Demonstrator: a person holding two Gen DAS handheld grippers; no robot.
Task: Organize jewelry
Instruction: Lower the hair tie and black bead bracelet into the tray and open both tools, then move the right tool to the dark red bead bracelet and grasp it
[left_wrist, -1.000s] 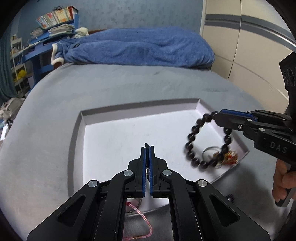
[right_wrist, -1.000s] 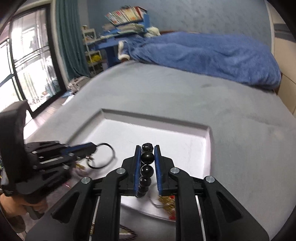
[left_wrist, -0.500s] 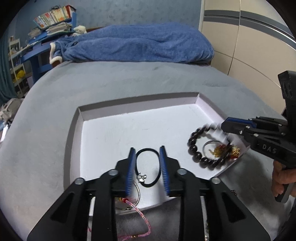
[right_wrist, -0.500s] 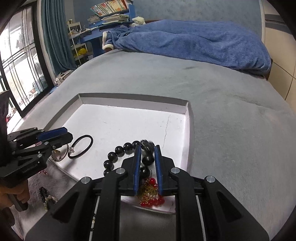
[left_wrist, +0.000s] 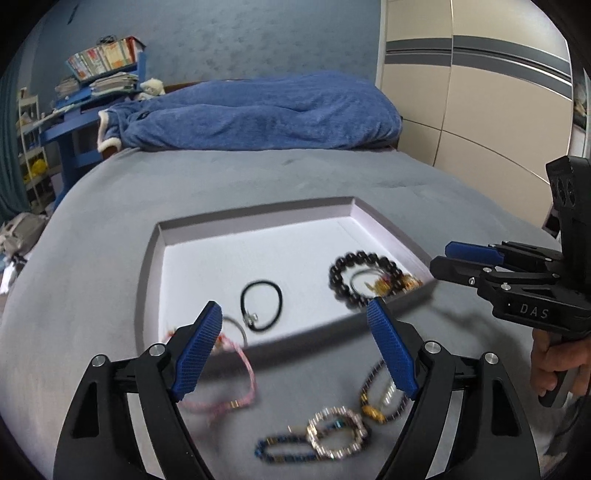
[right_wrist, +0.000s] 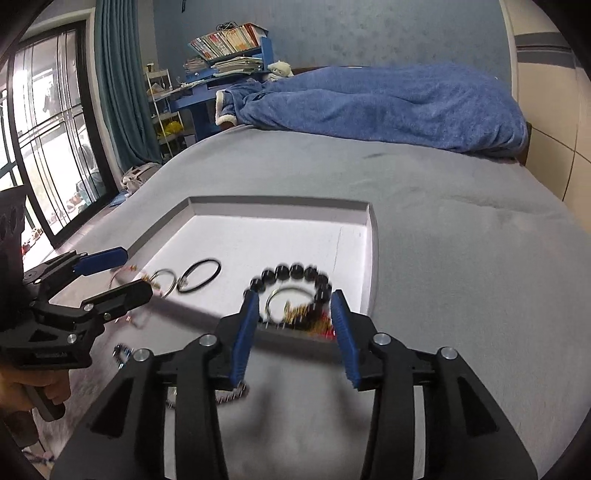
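We hold both tools above the near edge of the white tray (left_wrist: 258, 251), which lies on the grey bed (left_wrist: 184, 184). Our left tool (left_wrist: 295, 317) has its blue pads spread wide and grips nothing. Our right tool (right_wrist: 295, 306) is also spread wide and empty, hanging just over the tray's near right corner.

Inside the tray, the black bead bracelet (left_wrist: 364, 278) lies at the right side, with a thin metal ring (right_wrist: 284, 299) and a blurred gold and red charm cluster (left_wrist: 391, 286) within its loop. The black cord bracelet (left_wrist: 261, 304) rests near the tray's middle front. A silver ring (right_wrist: 164, 280) sits at the tray's near left edge.

Outside the tray, just in front of it on the bed, lie a pink cord (left_wrist: 229, 373), a sparkly silver bracelet (left_wrist: 338, 432), a blue bead strand (left_wrist: 284, 452) and a dark beaded chain (left_wrist: 376, 391), all blurred.
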